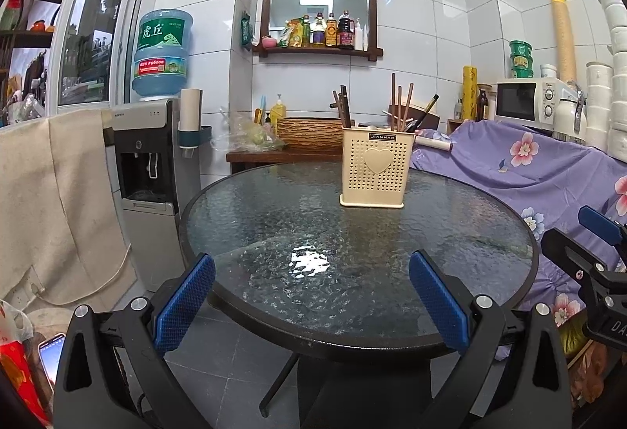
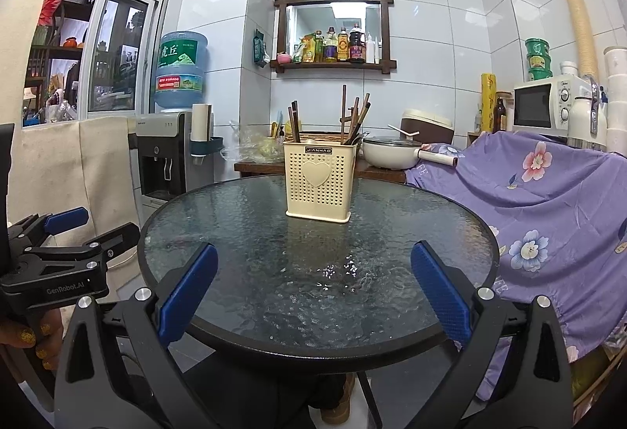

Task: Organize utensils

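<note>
A cream perforated utensil holder (image 1: 376,166) with a heart on its front stands upright at the far side of a round glass table (image 1: 274,217). It also shows in the right wrist view (image 2: 319,180). Several brown chopsticks (image 1: 399,105) and dark utensils stand in it, seen too in the right wrist view (image 2: 345,115). My left gripper (image 1: 311,272) is open and empty over the table's near edge. My right gripper (image 2: 313,272) is open and empty beside it. Each gripper shows at the edge of the other's view, right (image 1: 580,245) and left (image 2: 78,229).
A water dispenser (image 1: 151,162) stands left of the table. A purple floral cloth (image 2: 548,194) covers furniture on the right, with a microwave (image 2: 544,105) on it. A white pot (image 2: 392,151) and a wicker basket (image 1: 309,133) sit on a wooden shelf behind.
</note>
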### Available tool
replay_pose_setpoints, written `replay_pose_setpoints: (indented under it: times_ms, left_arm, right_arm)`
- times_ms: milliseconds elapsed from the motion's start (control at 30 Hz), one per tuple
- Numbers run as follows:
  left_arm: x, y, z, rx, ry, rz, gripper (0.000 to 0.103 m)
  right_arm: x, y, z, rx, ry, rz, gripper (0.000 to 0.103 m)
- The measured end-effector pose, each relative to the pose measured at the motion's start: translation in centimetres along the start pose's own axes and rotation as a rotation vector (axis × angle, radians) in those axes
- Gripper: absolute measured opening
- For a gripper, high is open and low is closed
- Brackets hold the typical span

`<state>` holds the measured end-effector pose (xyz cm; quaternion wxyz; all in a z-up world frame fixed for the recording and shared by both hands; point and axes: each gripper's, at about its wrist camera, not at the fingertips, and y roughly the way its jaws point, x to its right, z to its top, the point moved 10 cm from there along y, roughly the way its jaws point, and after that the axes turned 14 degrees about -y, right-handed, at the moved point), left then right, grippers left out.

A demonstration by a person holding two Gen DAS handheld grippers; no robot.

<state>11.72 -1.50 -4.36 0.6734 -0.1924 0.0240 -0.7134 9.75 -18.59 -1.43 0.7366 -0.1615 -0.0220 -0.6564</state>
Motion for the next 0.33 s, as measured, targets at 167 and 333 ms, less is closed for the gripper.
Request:
replay_pose_setpoints:
  times_ms: [167, 333]
  left_arm:
    - [0.01, 0.12, -0.08, -0.011, -0.001, 0.000, 0.097]
    - [0.04, 0.27, -0.26, -0.016, 0.012, 0.007, 0.097]
  right_arm:
    - [0.03, 0.06, -0.04, 0.001, 0.003, 0.000, 0.097]
    - [-0.03, 0.18, -0.23, -0.005, 0.003, 0.005, 0.097]
